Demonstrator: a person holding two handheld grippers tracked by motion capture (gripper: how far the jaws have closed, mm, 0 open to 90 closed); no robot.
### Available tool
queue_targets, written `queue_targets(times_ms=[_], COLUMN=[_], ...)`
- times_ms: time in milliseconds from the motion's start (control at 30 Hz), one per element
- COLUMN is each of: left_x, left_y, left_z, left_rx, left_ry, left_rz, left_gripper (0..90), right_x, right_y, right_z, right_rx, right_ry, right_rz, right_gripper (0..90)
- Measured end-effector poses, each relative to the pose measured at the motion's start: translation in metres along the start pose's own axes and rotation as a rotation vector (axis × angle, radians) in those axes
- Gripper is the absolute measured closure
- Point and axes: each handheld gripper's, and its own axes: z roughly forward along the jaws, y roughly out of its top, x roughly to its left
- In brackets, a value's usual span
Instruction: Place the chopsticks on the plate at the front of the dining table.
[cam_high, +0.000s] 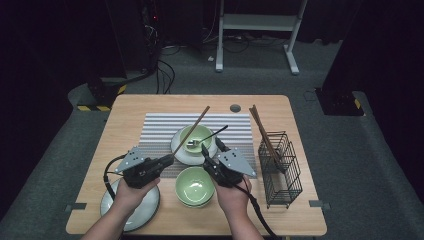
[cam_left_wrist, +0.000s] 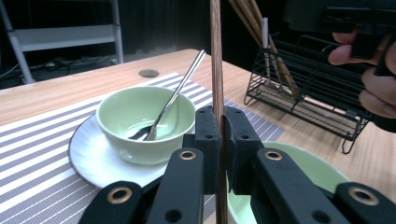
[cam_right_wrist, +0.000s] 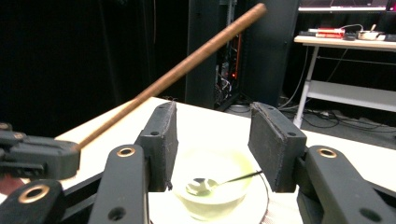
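Near the counter's front edge, an empty pale green ceramic bowl (cam_high: 195, 186). At front left, a grey round plate (cam_high: 145, 210). Beneath, a grey striped placemat (cam_high: 160, 125). Far behind, a white metal frame (cam_high: 255, 22).

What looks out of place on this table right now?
Only one thing stands out: a single chopstick is clamped in the left hand-held gripper and slants up over the green bowl that holds the spoon; the other chopsticks lean in the wire basket. No spills or damage show.
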Motion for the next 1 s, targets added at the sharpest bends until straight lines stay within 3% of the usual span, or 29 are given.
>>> queue_targets(times_ms=[567,667,767,1000], left_x=[0.016,0.020,0.027,0.044], left_y=[-0.001,0.000,0.001,-0.001], left_z=[0.004,0.008,0.011,0.019], left_rx=[0.046,0.061,0.095,0.150], left_ry=[0.060,0.068,0.086,0.118], left_rz=[-0.043,-0.041,-0.014,-0.039], left_gripper=[84.5,84.5,84.5,84.5], right_x=[-0.022,-0.022,-0.020,-0.016], right_y=[-0.030,-0.035,-0.039,-0.048], right_z=[-0.021,-0.024,-0.026,-0.026], right_rx=[0.048,0.053,0.054,0.066], right_ry=[-0.039,-0.042,-0.043,-0.030], right_rz=[-0.003,-0.006,-0.021,-0.030], right_gripper=[48.0,47.8,47.8,46.0])
